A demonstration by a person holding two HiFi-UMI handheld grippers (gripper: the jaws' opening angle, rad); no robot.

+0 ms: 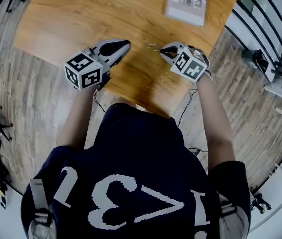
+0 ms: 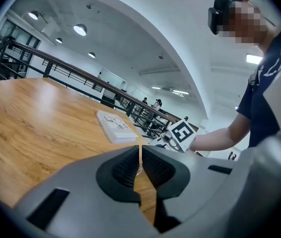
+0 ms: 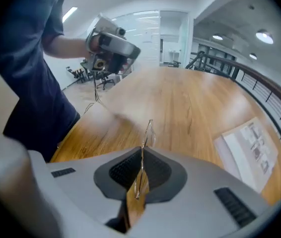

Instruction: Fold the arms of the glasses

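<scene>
The glasses [image 3: 149, 130] are a thin wire frame, and my right gripper [image 3: 141, 150] is shut on them, with part of the frame sticking out past the jaws over the wooden table [image 3: 190, 103]. In the head view they show as a faint wire [image 1: 154, 47] just left of my right gripper [image 1: 163, 49]. My left gripper [image 1: 127, 45] hovers a short way to their left, apart from them. In the left gripper view my left gripper [image 2: 140, 155] has its jaws together with only a thin slit and nothing seen between them. It faces my right gripper [image 2: 168, 139].
A white printed booklet [image 1: 187, 1] lies flat at the table's far right, also seen as the booklet [image 3: 252, 150]. The table's near edge [image 1: 146, 106] runs close to the person's body. Black railings [image 1: 265, 39] stand to the right, beyond the table.
</scene>
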